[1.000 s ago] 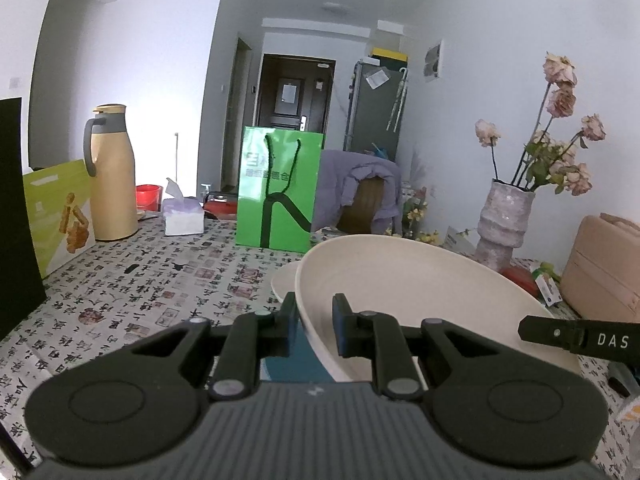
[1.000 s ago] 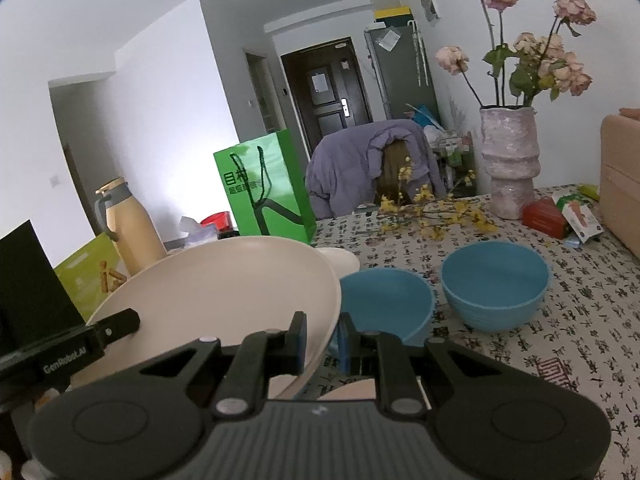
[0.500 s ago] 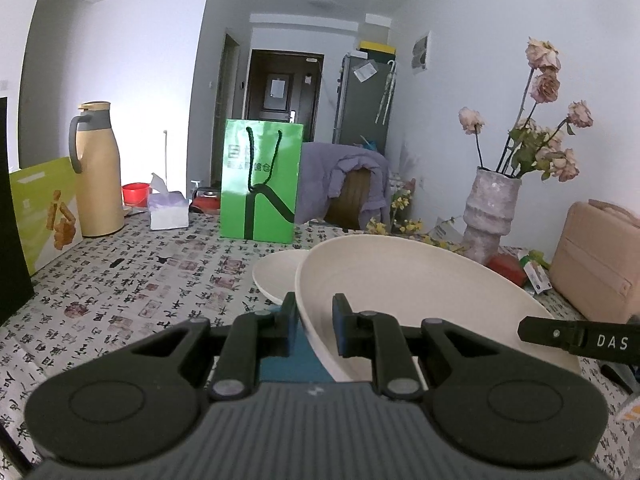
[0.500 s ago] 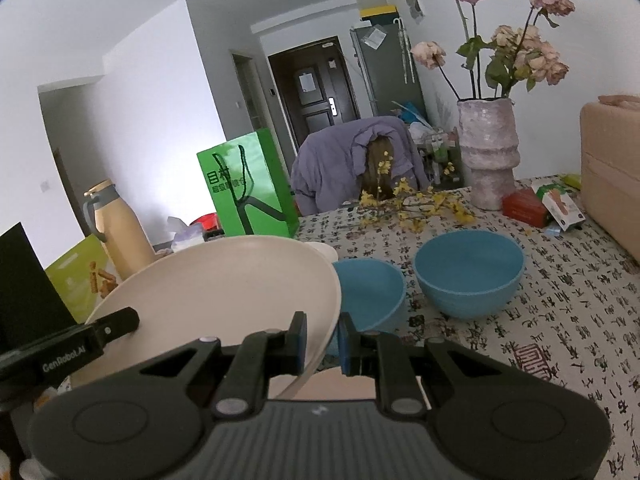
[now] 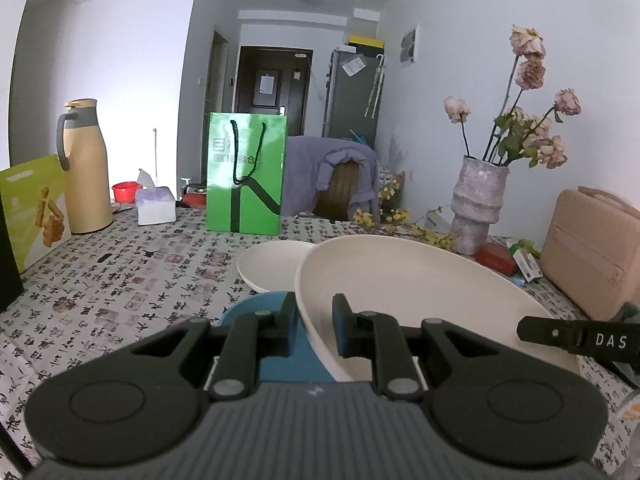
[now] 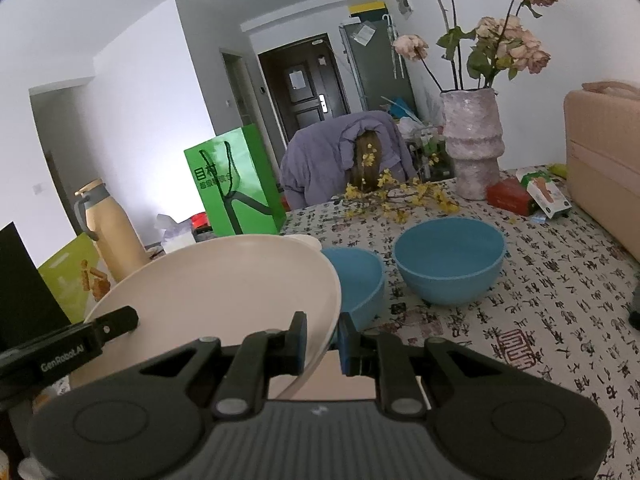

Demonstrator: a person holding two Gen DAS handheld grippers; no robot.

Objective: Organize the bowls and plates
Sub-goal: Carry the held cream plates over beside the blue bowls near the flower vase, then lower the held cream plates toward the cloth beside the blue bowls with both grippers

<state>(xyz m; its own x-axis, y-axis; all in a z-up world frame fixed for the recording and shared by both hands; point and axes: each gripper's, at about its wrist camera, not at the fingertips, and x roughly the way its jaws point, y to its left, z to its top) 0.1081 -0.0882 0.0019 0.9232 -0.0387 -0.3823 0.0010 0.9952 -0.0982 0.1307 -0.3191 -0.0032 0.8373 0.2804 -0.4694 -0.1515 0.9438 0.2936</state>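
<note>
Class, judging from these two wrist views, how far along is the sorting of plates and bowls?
Done: nothing looks stacked yet. In hand: the left gripper and right gripper each clamp an opposite rim of the large cream plate, held above the table. Left: a smaller cream plate lies on the tablecloth, and two blue bowls sit side by side, not nested.

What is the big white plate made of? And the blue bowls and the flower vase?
Plate: matte cream, no glare, maybe plastic or wheat-straw. Bowls: matte blue, probably the same stuff. Vase: rough, mottled pinkish-grey, looks like pottery or stone.
</note>
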